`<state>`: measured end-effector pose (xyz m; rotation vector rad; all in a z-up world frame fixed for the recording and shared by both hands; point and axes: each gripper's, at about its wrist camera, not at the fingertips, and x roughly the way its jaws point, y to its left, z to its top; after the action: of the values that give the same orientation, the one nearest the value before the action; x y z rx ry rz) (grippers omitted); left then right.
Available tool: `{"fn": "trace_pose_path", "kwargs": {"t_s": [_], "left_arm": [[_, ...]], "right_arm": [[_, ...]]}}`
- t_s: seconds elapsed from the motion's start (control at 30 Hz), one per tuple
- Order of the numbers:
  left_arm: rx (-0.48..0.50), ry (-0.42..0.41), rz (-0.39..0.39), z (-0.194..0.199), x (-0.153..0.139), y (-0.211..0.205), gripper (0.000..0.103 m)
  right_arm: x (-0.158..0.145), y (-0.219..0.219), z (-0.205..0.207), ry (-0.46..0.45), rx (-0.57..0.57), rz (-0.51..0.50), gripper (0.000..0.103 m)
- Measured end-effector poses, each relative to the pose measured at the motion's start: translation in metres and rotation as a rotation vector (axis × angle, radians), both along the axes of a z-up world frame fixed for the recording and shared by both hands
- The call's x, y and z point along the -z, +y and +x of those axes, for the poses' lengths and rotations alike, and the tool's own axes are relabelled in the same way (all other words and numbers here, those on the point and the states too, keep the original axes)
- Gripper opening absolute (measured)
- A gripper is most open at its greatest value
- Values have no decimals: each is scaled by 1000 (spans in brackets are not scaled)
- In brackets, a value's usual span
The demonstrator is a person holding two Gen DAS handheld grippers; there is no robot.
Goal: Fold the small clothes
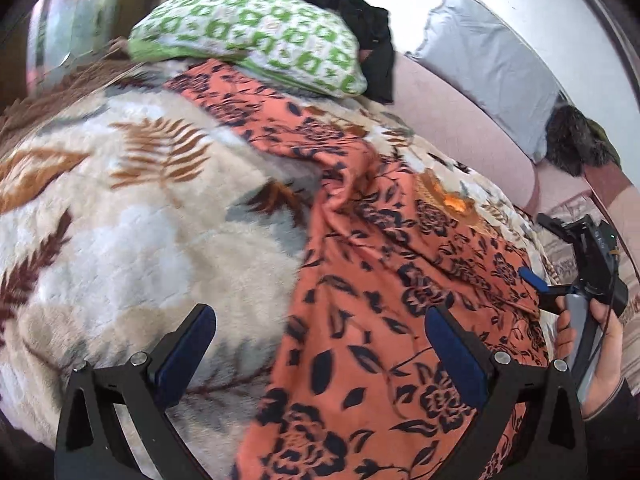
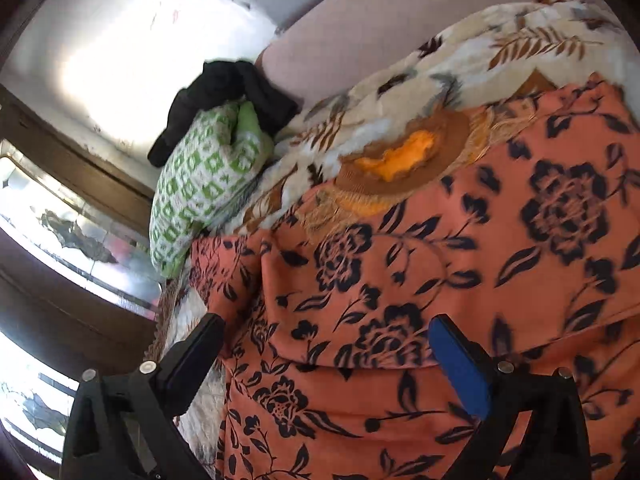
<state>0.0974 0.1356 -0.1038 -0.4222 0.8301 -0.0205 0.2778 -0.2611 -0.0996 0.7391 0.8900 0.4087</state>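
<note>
An orange garment with a dark flower print (image 1: 384, 264) lies spread over a fluffy leaf-patterned blanket (image 1: 132, 216), rumpled along a ridge in its middle. My left gripper (image 1: 320, 344) hovers open above the garment's near left edge, nothing between its blue pads. In the right wrist view the same garment (image 2: 460, 280) fills the lower right, with a folded layer lying across it. My right gripper (image 2: 326, 350) stands wide open over that fold, its pads clear of the cloth. The right gripper (image 1: 560, 276) also shows at the right edge of the left wrist view, held by a hand (image 1: 600, 360).
A green-and-white patterned pillow (image 1: 256, 40) lies at the blanket's far end with black clothes (image 1: 352, 12) heaped on it. A pink sofa back (image 1: 460, 120) carries a grey cushion (image 1: 488, 60) and a dark furry item (image 1: 576, 144). A window and wooden frame (image 2: 72, 240) line the left.
</note>
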Motion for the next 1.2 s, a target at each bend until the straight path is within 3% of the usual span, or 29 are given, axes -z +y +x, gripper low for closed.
{"fn": "trace_pose_path", "kwargs": {"t_s": [0.1,0.17,0.33,0.47,0.63,0.8,0.97,1.17,1.2], "left_arm": [[75,-15,-9,27,-15,-21,103],[134,-3,-113,56,-20,-33,103],[192,82,-222,131,-17,-66,103],[133,183,-278,169,1,-72,100],[26,288,-358,187,33,-62,67],[-93,315,-409,184,43,-49,67],[-125,279,-334,171,34,-50,70],[-173,326,-373,187,48,-41,68],[-178,323,-375,189,47,-41,64]], "right_arm": [[-10,-54,-12,0,109,140,103],[3,-79,-32,25,149,235,103],[35,-93,-60,64,111,309,103],[45,-89,-58,38,67,330,103],[49,-88,-56,8,28,342,103],[55,-98,-57,14,43,390,103],[54,-108,-59,8,75,412,103],[55,-108,-59,10,74,414,103],[55,-110,-59,9,80,415,103]]}}
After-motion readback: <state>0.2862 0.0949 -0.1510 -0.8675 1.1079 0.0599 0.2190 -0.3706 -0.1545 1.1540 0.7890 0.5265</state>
